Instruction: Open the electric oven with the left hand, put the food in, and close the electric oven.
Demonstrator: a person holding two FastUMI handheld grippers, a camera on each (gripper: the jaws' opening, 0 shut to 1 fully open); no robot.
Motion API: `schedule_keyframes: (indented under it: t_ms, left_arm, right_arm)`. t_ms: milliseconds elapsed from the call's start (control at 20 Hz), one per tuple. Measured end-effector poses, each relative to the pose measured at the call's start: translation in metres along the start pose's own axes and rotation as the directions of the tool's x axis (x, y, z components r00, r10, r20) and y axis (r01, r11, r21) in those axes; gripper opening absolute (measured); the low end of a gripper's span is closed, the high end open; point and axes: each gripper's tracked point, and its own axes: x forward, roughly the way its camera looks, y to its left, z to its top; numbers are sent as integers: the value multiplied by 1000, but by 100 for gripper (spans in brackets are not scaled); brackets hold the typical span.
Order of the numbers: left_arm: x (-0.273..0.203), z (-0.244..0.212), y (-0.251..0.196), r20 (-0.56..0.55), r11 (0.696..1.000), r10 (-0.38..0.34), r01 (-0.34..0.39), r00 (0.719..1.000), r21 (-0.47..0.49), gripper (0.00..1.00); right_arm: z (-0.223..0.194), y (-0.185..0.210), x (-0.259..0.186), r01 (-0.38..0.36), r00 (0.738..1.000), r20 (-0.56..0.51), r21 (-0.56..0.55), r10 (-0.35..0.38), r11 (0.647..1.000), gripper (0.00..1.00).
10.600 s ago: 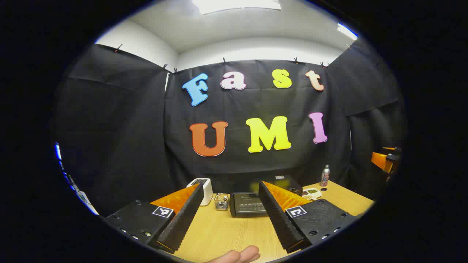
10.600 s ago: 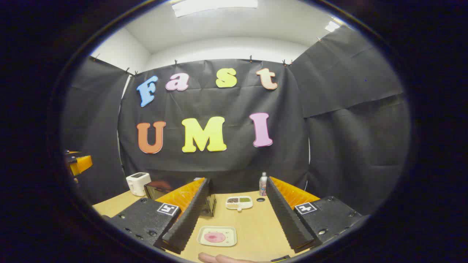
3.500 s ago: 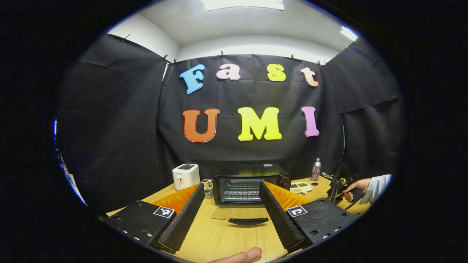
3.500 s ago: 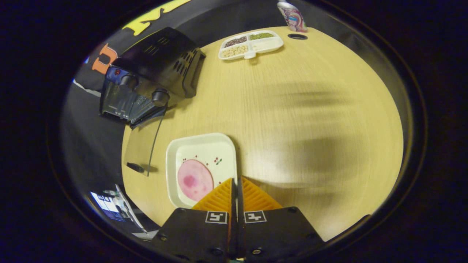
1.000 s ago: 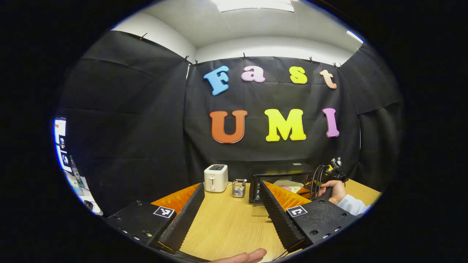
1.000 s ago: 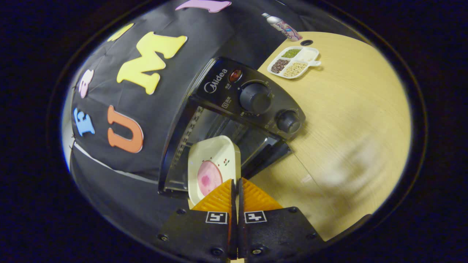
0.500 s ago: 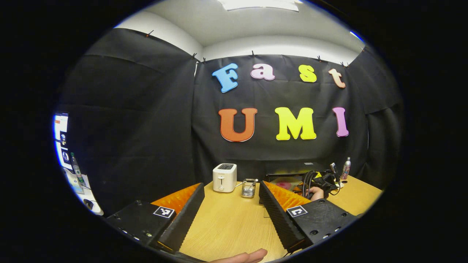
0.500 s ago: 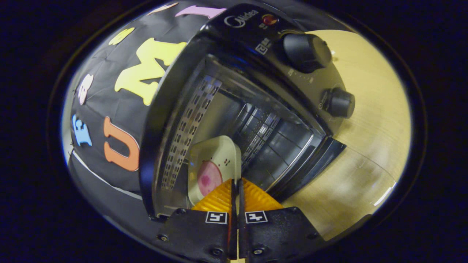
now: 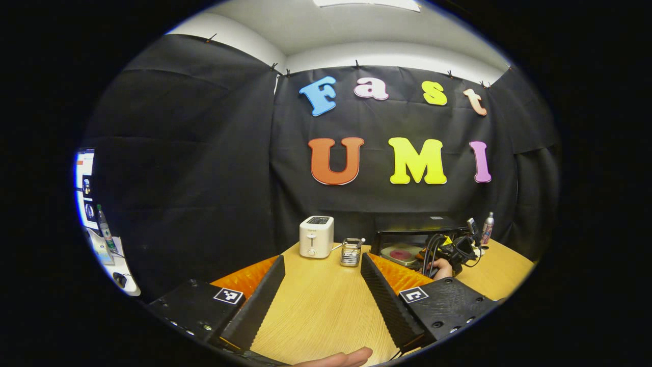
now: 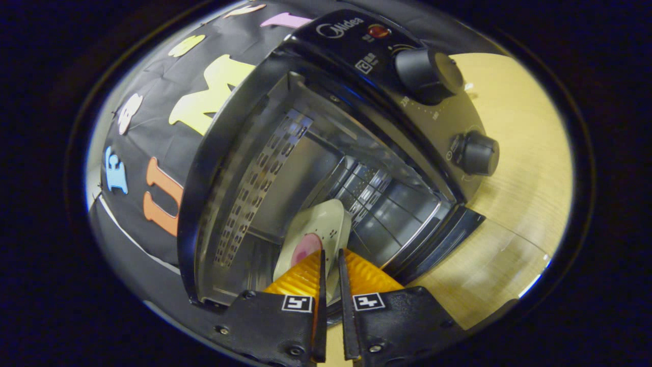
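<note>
Two grippers showing. Right gripper (image 10: 330, 265) reaching into open electric oven (image 10: 326, 153), fingers narrowly parted, plate (image 10: 318, 232) with pink food (image 10: 305, 248) lying between and ahead of fingertips, inside cavity; contact unclear. Left gripper (image 9: 321, 285) hovering over tabletop (image 9: 316, 311), fingers spread wide, gripping nothing.

Cream plate (image 10: 326, 219) with pink food (image 10: 305, 248) and tiny red specks; black oven (image 10: 356, 46), red lamp; pale wood-grain desk (image 9: 326, 306); white toaster (image 9: 316, 237).
</note>
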Motion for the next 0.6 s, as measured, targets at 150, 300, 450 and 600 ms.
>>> schedule_keyframes:
  t_ms: [150, 300, 450, 600]
  left_arm:
    - [-1, -4, 2, -10, 1000, 3, -3, 1000, 14, 95]
    - [-4, -3, 3, -8, 999, 3, -3, 1000, 33, 95]
    - [-9, -6, 5, -19, 1000, 5, -4, 1000, 12, 95]
    - [-16, -6, -1, -31, 1000, -18, 18, 999, -6, 95]
  right_arm:
    - [5, 5, -12, -21, 999, 29, -35, 22, 999, 26]
    - [12, 2, -27, -8, 997, 75, -100, 16, 995, 41]
    - [14, -2, -52, -4, 997, 78, -173, 18, 985, 72]
    - [11, -6, -82, -1, 996, 82, -269, 24, 963, 89]
